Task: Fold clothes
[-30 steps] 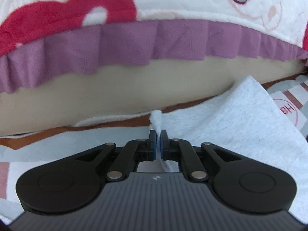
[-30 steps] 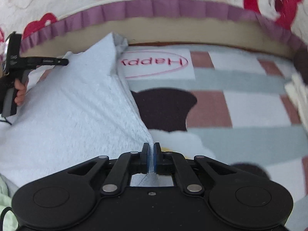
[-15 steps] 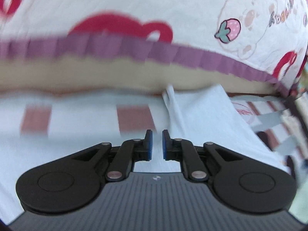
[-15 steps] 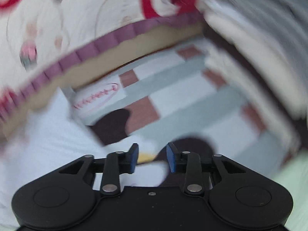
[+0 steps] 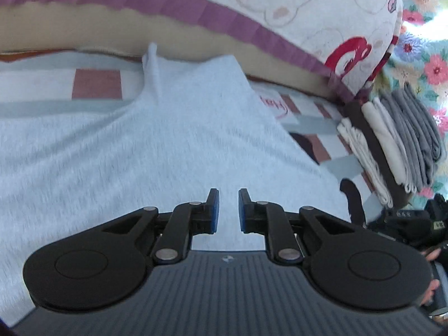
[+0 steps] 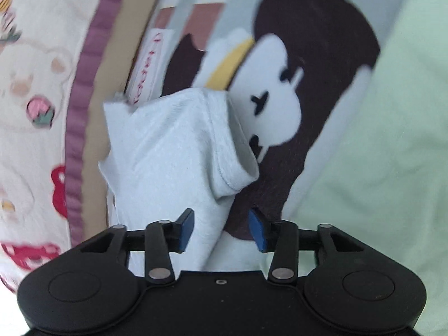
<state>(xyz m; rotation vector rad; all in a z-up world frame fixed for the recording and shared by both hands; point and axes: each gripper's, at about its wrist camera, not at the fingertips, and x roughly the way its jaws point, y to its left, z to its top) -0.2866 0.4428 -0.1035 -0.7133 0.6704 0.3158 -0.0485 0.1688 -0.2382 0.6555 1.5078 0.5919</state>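
A light grey garment (image 5: 154,140) lies spread on the patterned bed sheet (image 5: 95,84). Just above it is my left gripper (image 5: 228,210); its jaws are opening by a narrow gap, with nothing between the pads. In the right wrist view the same garment (image 6: 168,154) shows a folded body and a hemmed sleeve. My right gripper (image 6: 221,229) hangs tilted over the garment's near edge. Its jaws are opening wide and the pads do not press on the cloth below.
A quilt with a purple frill (image 5: 224,19) borders the far side of the bed. A stack of folded clothes (image 5: 392,140) stands at the right. A pale green cloth (image 6: 378,154) covers the sheet's other side. A person's hand (image 5: 431,254) shows at the right edge.
Both grippers were shut on the garment's edge and have let go, jaws parting. The left has drawn back over the cloth. The right has rolled and swung toward the garment's near end.
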